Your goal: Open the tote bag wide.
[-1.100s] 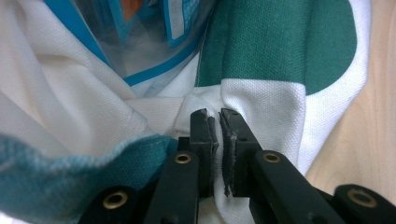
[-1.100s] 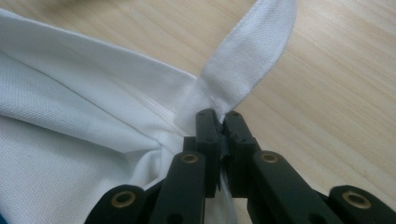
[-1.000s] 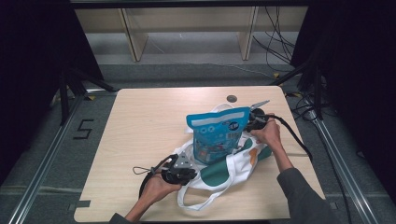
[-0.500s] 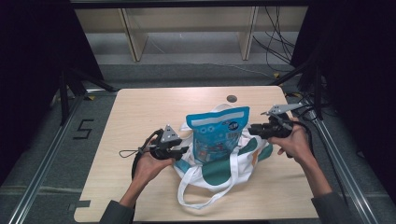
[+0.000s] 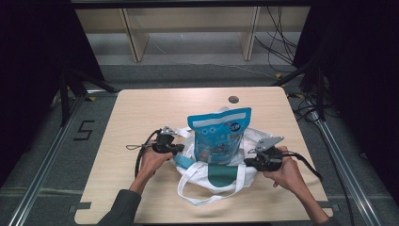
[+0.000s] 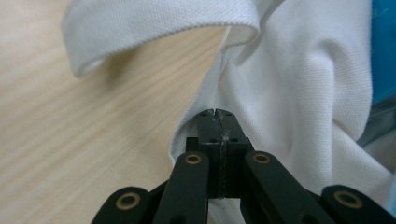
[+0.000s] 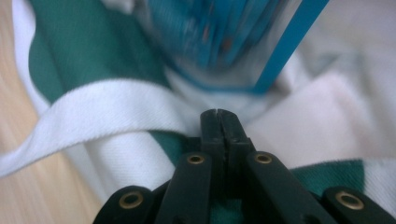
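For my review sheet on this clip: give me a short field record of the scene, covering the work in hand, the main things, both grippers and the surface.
work: putting a snack pouch into a cloth bag
pouch: blue pouch, upright in the bag's mouth
bag: white and green tote bag, lying on the table, handles loose toward the person
left gripper: jaws closed, at the bag's left edge
right gripper: jaws closed, at the bag's right edge
surface: light wooden table

Light wooden bench [image 5: 141, 113] with a cloth bag on it.
A white and green tote bag [image 5: 221, 175] lay crumpled on the near half of the bench, its white strap [image 5: 202, 197] looping toward the front edge; a dark round grommet [image 5: 233, 99] sat near the far edge.
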Demonstrator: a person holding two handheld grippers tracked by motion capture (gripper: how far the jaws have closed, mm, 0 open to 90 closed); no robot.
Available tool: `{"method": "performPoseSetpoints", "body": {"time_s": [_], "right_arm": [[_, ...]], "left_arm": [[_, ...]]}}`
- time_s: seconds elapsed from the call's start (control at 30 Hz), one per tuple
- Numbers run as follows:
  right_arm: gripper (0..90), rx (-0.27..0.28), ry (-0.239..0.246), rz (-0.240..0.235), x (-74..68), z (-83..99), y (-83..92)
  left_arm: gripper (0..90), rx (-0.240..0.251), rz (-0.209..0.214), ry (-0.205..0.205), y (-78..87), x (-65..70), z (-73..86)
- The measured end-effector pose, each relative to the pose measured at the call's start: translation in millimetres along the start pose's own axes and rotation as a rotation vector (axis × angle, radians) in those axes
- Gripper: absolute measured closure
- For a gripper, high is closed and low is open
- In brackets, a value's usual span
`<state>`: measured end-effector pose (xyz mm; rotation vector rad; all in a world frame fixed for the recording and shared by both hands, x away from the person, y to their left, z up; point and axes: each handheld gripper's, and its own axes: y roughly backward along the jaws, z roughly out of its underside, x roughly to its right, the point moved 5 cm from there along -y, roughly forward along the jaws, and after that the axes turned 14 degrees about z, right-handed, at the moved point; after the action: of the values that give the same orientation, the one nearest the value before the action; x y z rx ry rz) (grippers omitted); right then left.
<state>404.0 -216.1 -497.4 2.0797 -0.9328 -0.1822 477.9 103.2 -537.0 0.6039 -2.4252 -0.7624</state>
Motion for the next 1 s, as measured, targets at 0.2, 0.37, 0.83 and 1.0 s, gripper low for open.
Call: {"method": "performPoseSetpoints", "body": {"time_s": [0.2, 0.37, 0.83, 1.0], "right_arm": [[90.0, -0.027, -0.042, -0.013, -10.1, 26.6, -17.9], [90.0, -0.035, -0.035, -0.014, -9.9, 25.9, -18.6], [71.2, 0.165, -0.129, 0.012, 2.0, 3.6, 33.8], [70.0, 0.139, -0.101, -0.033, -11.9, 10.0, 47.3]], "left_arm": [[89.4, -0.009, -0.022, -0.014, -8.4, -4.8, 0.9], [89.0, 0.026, -0.031, 0.011, -5.1, -2.2, -0.9], [72.1, 0.166, 0.056, -0.11, 38.8, 89.5, -10.6], [72.5, 0.151, 0.102, -0.111, 41.8, 107.9, 11.7]]}}
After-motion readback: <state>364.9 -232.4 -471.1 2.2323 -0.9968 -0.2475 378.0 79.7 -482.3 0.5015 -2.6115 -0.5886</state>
